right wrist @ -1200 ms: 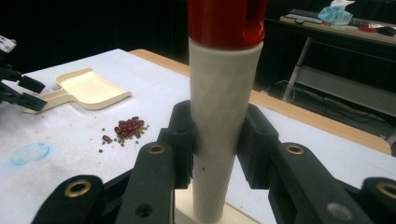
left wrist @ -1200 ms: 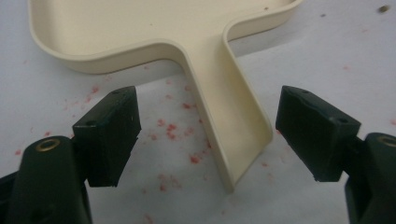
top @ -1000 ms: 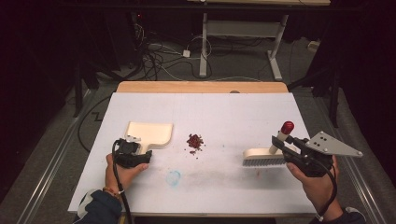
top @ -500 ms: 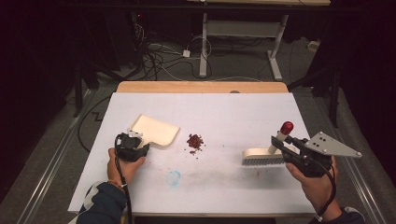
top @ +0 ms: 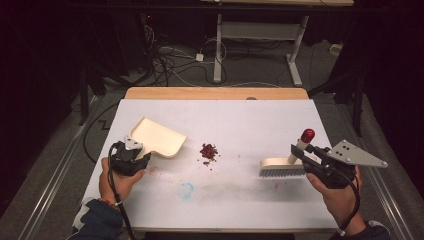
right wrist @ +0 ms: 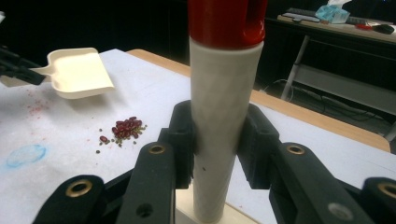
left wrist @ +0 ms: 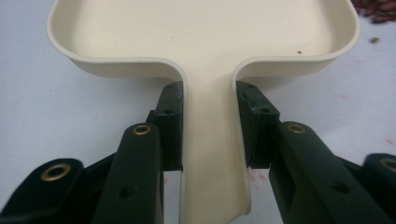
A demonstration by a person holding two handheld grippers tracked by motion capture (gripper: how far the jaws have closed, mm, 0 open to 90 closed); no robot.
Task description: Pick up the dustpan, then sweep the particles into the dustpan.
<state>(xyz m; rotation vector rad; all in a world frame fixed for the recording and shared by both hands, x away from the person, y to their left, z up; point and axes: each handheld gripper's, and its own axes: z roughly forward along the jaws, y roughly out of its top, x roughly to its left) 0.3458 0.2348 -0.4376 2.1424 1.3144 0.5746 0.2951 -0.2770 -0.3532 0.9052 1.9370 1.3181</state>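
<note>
L gripper (left wrist: pixel 208 126) clamped on dustpan (left wrist: pixel 205 42) handle, R gripper (right wrist: pixel 219 140) on brush (right wrist: pixel 224 116) handle, beans (top: pixel 208 151) between.

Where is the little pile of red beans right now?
In the high view the beans lie mid-table, between the dustpan on the left and the brush on the right.

Dim room. Grey floor (top: pixel 60 170) carries tangled cables (top: pixel 170 62) beyond the table's far edge. A white desk frame (top: pixel 260 35), apparently, stands behind.
</note>
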